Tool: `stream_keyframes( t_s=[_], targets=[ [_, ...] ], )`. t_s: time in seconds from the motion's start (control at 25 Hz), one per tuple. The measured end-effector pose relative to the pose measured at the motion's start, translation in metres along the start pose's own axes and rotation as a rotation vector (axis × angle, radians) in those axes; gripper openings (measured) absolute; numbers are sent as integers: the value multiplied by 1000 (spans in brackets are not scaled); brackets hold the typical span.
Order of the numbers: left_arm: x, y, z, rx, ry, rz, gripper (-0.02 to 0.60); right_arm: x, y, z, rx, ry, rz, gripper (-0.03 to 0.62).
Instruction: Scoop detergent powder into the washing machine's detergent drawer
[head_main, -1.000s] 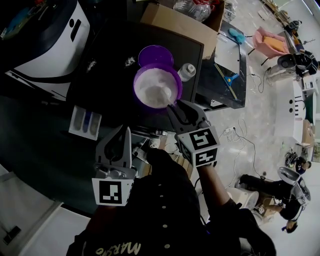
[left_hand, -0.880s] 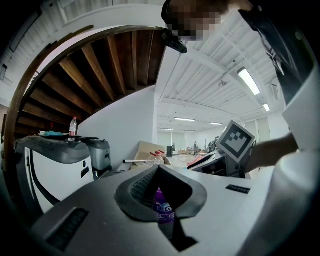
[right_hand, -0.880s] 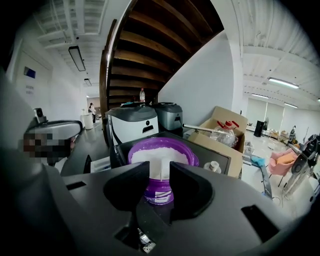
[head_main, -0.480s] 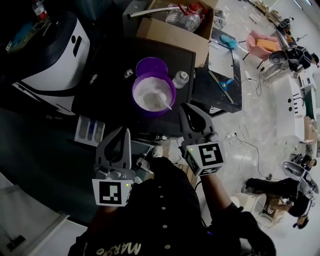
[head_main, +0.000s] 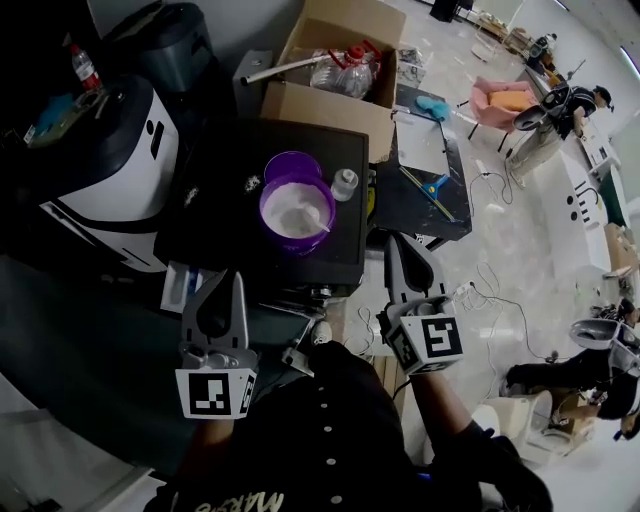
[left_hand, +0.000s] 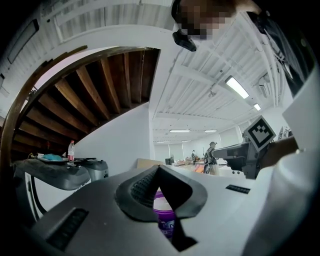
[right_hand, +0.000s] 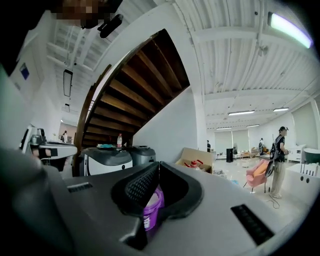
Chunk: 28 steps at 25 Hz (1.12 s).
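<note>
The right gripper has drawn away from the purple detergent tub. Its jaws have just been closing and now meet with nothing between them; a second ago they stood wide at the scoop's handle. The white scoop is left lying in the powder, so no load is on its way to the detergent drawer, which juts out below the black worktop's near left corner. This looks like a pause or the end of a round. The left gripper is pressed together too, and is empty. The tub stands right of the worktop's middle. The scoop's long axis runs diagonally, bowl towards the tub's centre, handle towards the near right rim.
</note>
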<state>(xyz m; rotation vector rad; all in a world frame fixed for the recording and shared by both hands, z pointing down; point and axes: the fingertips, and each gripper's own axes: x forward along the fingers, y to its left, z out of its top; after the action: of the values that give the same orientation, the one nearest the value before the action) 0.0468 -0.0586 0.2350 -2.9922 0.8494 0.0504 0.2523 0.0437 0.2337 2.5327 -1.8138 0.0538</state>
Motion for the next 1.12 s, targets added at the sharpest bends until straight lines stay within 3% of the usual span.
stream_keyframes(
  t_s=[0.24,0.36,1.12],
  targets=[
    [-23,7,15,72,-41,15,14,-39,-14,8,-5,-37,-73,29],
    [-36,12,19,68,-46,32,14,-54,-15,12,-4,-57,-96,29],
    [-70,7,20,78,-55,44,14,-88,4,7,-33,-48,-68,29]
  ],
)
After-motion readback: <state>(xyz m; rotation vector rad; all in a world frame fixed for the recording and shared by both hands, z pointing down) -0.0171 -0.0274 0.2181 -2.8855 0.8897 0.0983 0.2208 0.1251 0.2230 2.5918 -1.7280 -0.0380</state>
